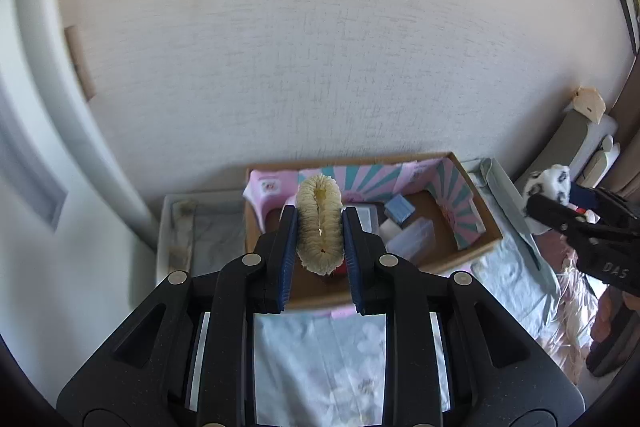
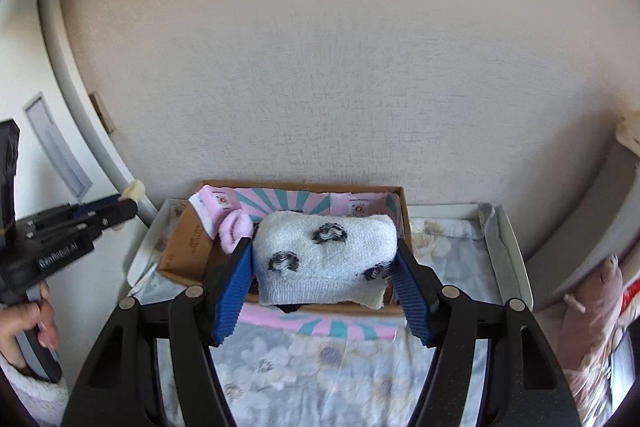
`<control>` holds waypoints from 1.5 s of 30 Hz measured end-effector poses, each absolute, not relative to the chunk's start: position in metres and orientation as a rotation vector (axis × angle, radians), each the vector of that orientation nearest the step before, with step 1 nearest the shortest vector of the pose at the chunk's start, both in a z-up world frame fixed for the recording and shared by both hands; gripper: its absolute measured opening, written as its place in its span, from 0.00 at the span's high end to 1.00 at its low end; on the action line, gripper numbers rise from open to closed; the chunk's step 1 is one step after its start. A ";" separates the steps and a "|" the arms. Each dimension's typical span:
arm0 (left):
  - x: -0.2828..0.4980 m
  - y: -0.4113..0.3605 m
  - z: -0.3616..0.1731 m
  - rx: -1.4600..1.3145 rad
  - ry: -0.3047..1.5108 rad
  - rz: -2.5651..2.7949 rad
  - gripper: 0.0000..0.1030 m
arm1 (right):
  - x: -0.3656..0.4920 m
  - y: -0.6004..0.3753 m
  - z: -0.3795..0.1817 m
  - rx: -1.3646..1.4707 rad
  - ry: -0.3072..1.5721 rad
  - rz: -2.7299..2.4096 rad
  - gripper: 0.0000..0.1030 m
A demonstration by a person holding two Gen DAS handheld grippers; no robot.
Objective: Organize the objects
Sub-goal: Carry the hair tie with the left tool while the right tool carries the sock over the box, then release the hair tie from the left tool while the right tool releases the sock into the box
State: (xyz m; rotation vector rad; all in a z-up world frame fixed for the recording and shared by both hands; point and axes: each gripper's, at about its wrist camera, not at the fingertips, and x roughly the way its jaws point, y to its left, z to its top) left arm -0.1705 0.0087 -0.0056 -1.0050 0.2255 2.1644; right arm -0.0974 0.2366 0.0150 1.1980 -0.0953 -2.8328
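Observation:
My left gripper [image 1: 319,223] is shut on a cream scrunchie [image 1: 319,225] and holds it above the open cardboard box [image 1: 486,223]. My right gripper [image 2: 324,259] is shut on a rolled white sock with dark spots [image 2: 324,259], held over the same box [image 2: 188,239]. The box has pink and teal striped flaps and stands on a floral cloth [image 2: 320,367]. A pink rolled sock [image 2: 236,229] lies in the box's left part. The right gripper with the sock [image 1: 550,185] shows at the right edge of the left wrist view. The left gripper [image 2: 124,205] shows at the left of the right wrist view.
The box holds a blue packet [image 1: 400,209], clear plastic cases [image 1: 414,241] and a small red thing [image 1: 340,270] under the scrunchie. A white tray rim [image 2: 508,243] surrounds the cloth. The wall [image 1: 320,47] rises just behind. Pinkish bedding [image 2: 592,307] lies to the right.

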 end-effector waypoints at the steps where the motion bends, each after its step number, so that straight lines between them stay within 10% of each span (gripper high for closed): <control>1: -0.178 0.017 -0.008 -1.016 0.240 2.157 0.80 | -0.108 0.238 0.012 1.221 -0.080 -2.813 0.39; 29: -0.256 0.134 -0.122 -1.329 0.383 1.971 0.80 | -0.196 0.216 -0.103 1.514 0.033 -2.375 0.36; 31: -0.260 0.133 -0.119 -1.344 0.374 1.986 0.60 | -0.197 0.223 -0.103 1.507 -0.003 -2.380 0.24; 33: -0.262 0.133 -0.119 -1.355 0.362 1.982 0.03 | -0.194 0.226 -0.106 1.527 -0.006 -2.383 0.03; 45: -0.254 0.136 -0.140 -1.366 0.338 1.966 0.00 | -0.173 0.238 -0.105 1.538 0.030 -2.418 0.00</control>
